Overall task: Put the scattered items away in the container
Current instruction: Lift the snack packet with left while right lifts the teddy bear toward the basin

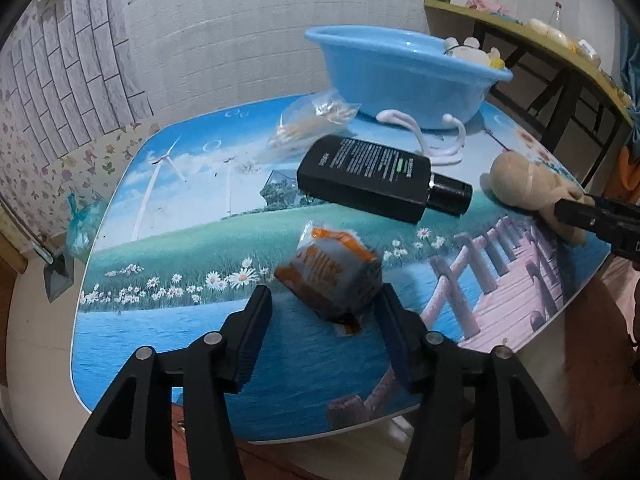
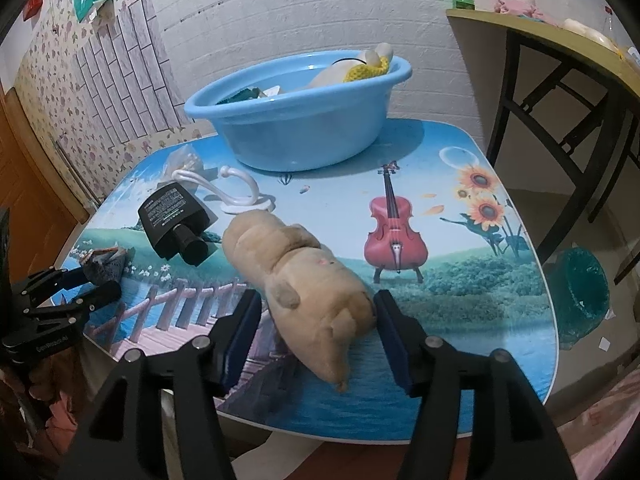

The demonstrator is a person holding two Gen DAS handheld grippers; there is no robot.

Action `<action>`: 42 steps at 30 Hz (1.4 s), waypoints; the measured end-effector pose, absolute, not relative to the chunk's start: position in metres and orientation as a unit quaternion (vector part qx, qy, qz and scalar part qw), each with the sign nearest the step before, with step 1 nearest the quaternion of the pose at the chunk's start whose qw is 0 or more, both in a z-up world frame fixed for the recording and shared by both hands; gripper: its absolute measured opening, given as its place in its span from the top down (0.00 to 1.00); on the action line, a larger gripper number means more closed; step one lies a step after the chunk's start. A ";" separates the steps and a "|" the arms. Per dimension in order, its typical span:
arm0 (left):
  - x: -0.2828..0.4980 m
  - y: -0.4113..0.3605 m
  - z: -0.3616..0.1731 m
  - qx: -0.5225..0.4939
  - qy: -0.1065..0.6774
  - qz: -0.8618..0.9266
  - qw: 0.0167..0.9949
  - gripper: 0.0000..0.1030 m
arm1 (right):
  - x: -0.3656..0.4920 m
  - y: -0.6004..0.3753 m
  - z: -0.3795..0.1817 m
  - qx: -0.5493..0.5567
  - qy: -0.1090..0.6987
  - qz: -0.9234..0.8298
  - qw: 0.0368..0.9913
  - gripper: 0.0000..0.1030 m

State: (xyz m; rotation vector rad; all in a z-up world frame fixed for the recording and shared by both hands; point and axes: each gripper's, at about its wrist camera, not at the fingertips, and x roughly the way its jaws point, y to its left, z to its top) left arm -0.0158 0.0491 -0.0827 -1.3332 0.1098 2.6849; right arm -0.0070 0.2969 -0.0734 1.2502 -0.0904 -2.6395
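Observation:
A blue basin (image 1: 360, 40) (image 2: 224, 92) with several items inside stands at the far side of the picture-printed table (image 1: 160, 328). An orange snack packet (image 1: 332, 272) (image 2: 104, 264) lies between the spread fingers of my left gripper (image 1: 324, 292) (image 2: 92, 284); the right finger is at its edge, the left finger stands apart. A tan plush toy (image 2: 304, 276) (image 1: 532, 188) lies on the table between the fingers of my right gripper (image 2: 316, 300) (image 1: 576, 208), with a small gap on its left side. A black bottle (image 1: 368, 176) (image 2: 172, 216) lies on its side mid-table.
A white plastic hook (image 1: 404, 118) (image 2: 244, 184) and a clear bag of swabs (image 1: 308, 120) (image 2: 186, 160) lie in front of the basin. A cluttered side table (image 2: 560, 48) stands to the right, with a green bin (image 2: 580, 292) on the floor below.

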 end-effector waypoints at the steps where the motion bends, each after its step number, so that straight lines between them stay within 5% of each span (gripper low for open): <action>1: -0.017 0.049 -0.083 -0.445 0.036 0.892 0.070 0.46 | -0.007 0.297 -0.074 0.425 -0.031 -0.898 0.110 0.43; 10: -0.018 0.047 -0.084 -0.441 0.029 0.895 0.066 0.45 | -0.012 0.295 -0.081 0.434 -0.031 -0.893 0.116 0.43; 12: -0.018 0.047 -0.083 -0.439 0.027 0.895 0.069 0.59 | -0.011 0.296 -0.081 0.432 -0.038 -0.893 0.125 0.44; 20: -0.018 0.048 -0.079 -0.437 0.018 0.896 0.082 0.63 | -0.009 0.299 -0.076 0.426 -0.049 -0.893 0.137 0.52; 42: -0.014 0.050 -0.015 -0.371 -0.004 0.926 0.071 0.64 | 0.008 0.288 -0.016 0.342 -0.039 -0.926 0.156 0.52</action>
